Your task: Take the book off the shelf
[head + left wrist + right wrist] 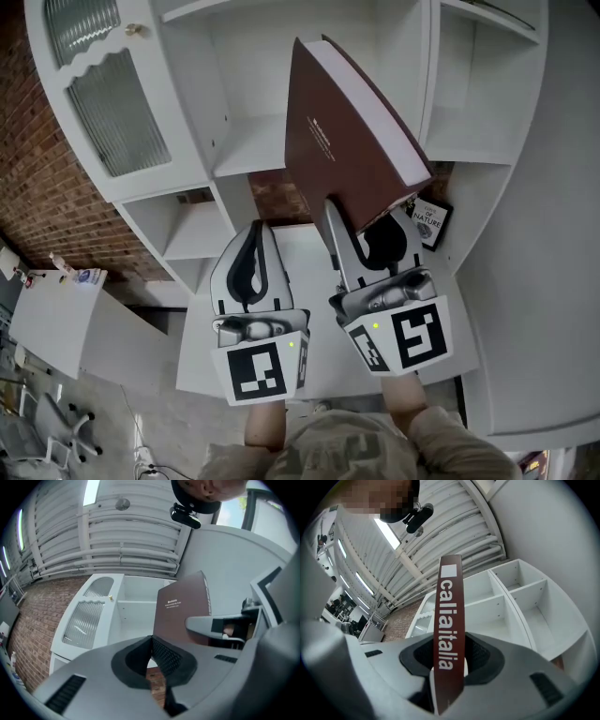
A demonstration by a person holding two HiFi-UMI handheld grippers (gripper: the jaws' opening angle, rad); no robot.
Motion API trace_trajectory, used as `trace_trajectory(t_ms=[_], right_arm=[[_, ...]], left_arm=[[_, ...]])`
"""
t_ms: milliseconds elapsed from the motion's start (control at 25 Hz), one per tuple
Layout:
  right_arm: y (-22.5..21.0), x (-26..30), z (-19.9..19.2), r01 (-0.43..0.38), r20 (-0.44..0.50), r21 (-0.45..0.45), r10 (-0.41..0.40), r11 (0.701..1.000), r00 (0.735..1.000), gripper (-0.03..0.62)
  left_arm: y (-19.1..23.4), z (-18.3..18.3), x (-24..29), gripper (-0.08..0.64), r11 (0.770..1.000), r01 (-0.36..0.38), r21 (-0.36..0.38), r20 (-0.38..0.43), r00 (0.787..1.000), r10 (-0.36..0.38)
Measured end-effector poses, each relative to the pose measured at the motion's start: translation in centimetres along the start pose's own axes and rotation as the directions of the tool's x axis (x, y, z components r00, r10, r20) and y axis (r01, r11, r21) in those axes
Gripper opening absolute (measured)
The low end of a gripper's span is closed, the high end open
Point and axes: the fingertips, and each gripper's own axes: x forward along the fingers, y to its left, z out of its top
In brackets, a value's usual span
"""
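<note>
A large brown hardcover book (347, 131) is out in the air before the white shelf unit (253, 150). My right gripper (373, 234) is shut on its lower end, pads on both covers. In the right gripper view the brown spine (449, 620) with white lettering stands upright between the jaws of that gripper (449, 660). My left gripper (251, 255) hangs just to the left of the book, shut, with nothing in it. In the left gripper view its pads (161, 656) meet, and the book's cover (183, 611) shows beyond them to the right.
The shelf has open compartments (520, 597) and a ribbed-glass cabinet door (112, 103) at the left. A second small dark book (429, 223) lies low on the right, behind the held one. A brick wall (37, 187) is at the left. A white tabletop (309, 253) lies under both grippers.
</note>
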Motion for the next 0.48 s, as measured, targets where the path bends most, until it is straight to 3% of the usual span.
trace_trajectory(t_ms=[240, 480], right_arm=[[-0.1, -0.1, -2.0, 0.013, -0.052, 0.017, -0.012, 1.000, 0.999, 0.146], [0.2, -0.1, -1.9, 0.003, -0.041, 0.013, -0.003, 1.000, 0.999, 0.146]], left_arm=[[-0.8, -0.7, -0.3, 0.012, 1.000, 0.018, 0.001, -0.027, 0.999, -0.018], [-0.2, -1.1, -0.3, 0.012, 1.000, -0.003, 0.001, -0.035, 0.999, 0.003]])
